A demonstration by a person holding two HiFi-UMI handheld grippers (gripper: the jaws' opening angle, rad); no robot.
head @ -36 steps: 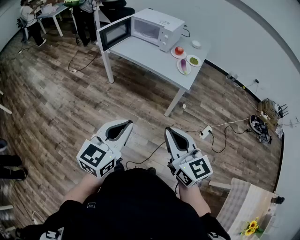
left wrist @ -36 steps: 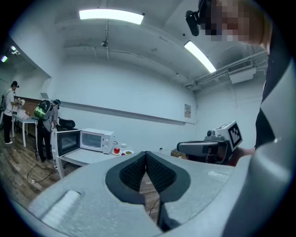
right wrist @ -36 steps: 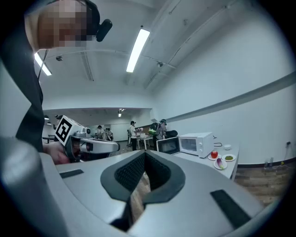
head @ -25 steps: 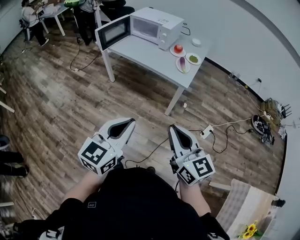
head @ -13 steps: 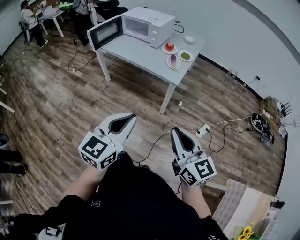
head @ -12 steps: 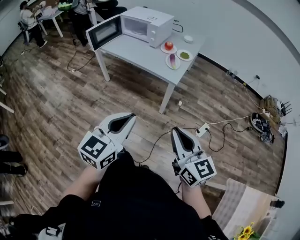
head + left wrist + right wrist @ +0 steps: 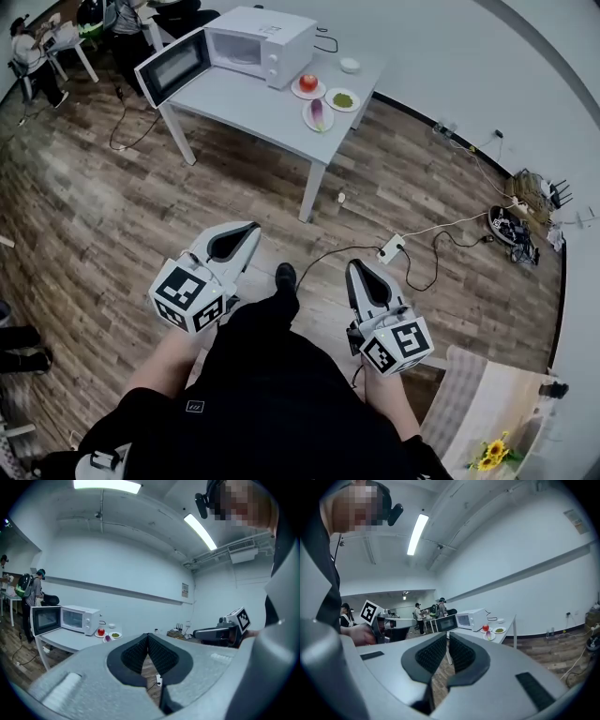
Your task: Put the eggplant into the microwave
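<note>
Upper centre of the head view, the eggplant is lying on a plate near the microwave, well apart from me; I'm holding left gripper and right gripper closed, empty, so arriving unopened is risking shoving it off

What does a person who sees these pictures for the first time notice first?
The two grippers, low in the head view: the left gripper and the right gripper, both empty. Far ahead stands the white microwave, door open, on the grey table, with the purple eggplant on a plate beside it.
</note>
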